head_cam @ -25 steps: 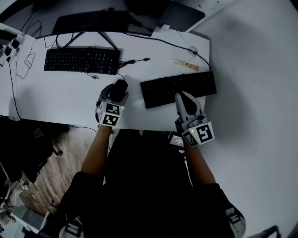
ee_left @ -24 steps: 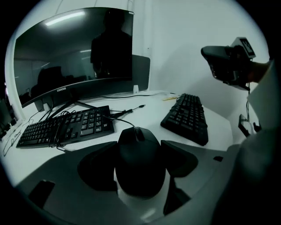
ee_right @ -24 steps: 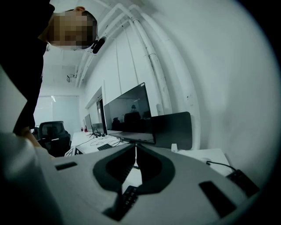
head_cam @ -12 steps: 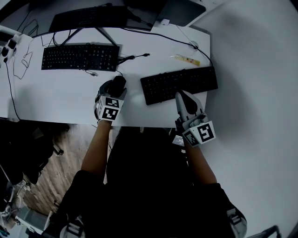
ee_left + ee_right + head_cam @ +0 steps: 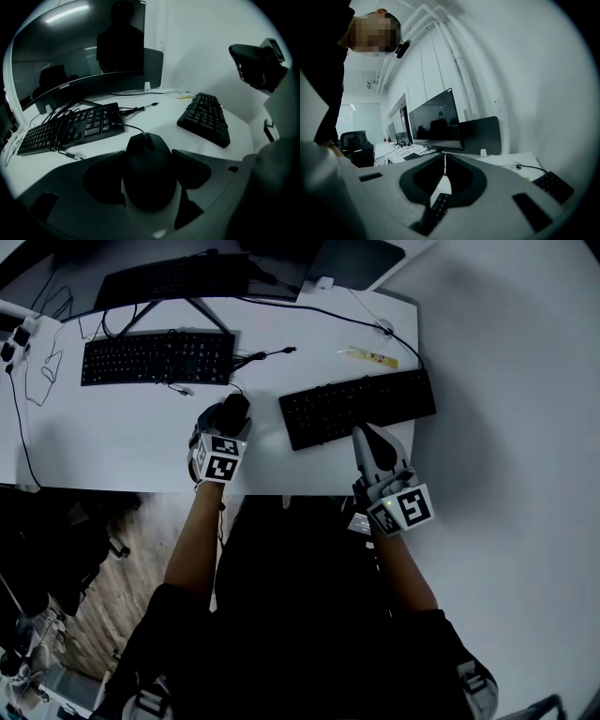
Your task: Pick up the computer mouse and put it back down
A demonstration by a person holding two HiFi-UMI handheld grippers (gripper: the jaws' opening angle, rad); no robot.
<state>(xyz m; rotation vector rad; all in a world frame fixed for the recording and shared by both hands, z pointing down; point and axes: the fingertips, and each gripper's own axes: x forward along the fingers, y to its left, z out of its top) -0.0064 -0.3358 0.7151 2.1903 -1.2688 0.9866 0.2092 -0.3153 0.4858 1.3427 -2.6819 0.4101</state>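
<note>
Head view shows the white counter bearing two black keyboards, one rear-left, one angled toward its right edge. At the front edge the right gripper hangs, fingers pressed together on nothing. Near that edge's middle, the left gripper has its fingers clamped on the black corded computer mouse.

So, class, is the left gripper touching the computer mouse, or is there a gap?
Touching. The left gripper view shows the left gripper with both jaws pressed against the sides of the computer mouse, with no gap.
</note>
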